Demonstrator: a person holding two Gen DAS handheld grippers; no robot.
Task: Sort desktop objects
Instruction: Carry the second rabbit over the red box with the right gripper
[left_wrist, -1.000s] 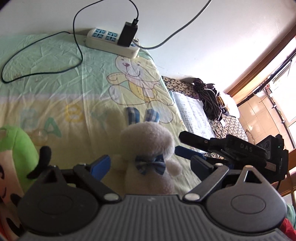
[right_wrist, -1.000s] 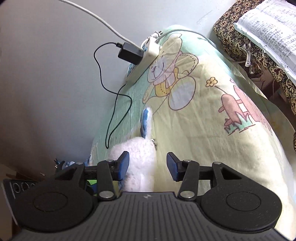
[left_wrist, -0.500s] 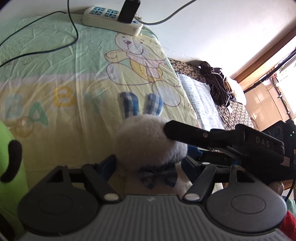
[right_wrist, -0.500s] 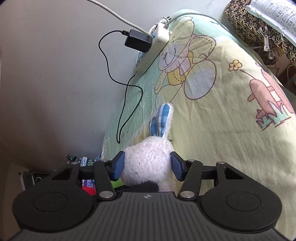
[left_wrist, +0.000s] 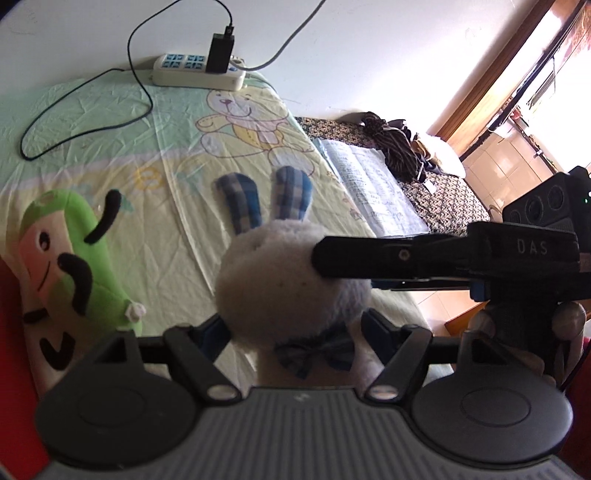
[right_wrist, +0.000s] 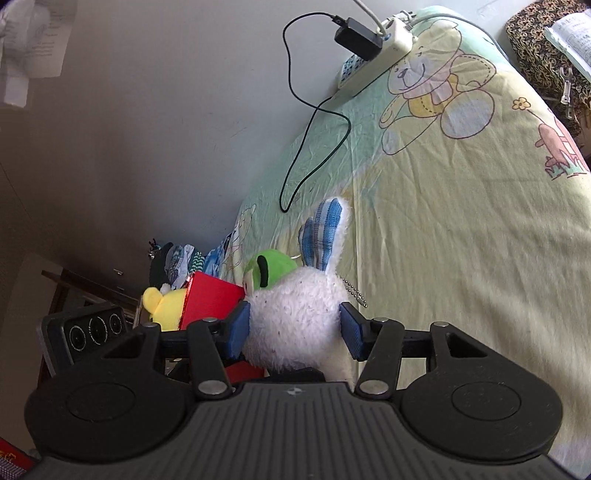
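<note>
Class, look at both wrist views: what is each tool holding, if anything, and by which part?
Both hold the white plush rabbit. The right tool clamps the sides of its head; the left tool grips lower, at neck level by the plaid bow tie.

Bright window glare, fisheye-warped edges

The right tool's (left_wrist: 321, 258) arm hid part of the plush rabbit's (left_wrist: 280, 284) head in the left wrist view. The green plush's (left_wrist: 70, 258) lower end ran past the frame edge.
</note>
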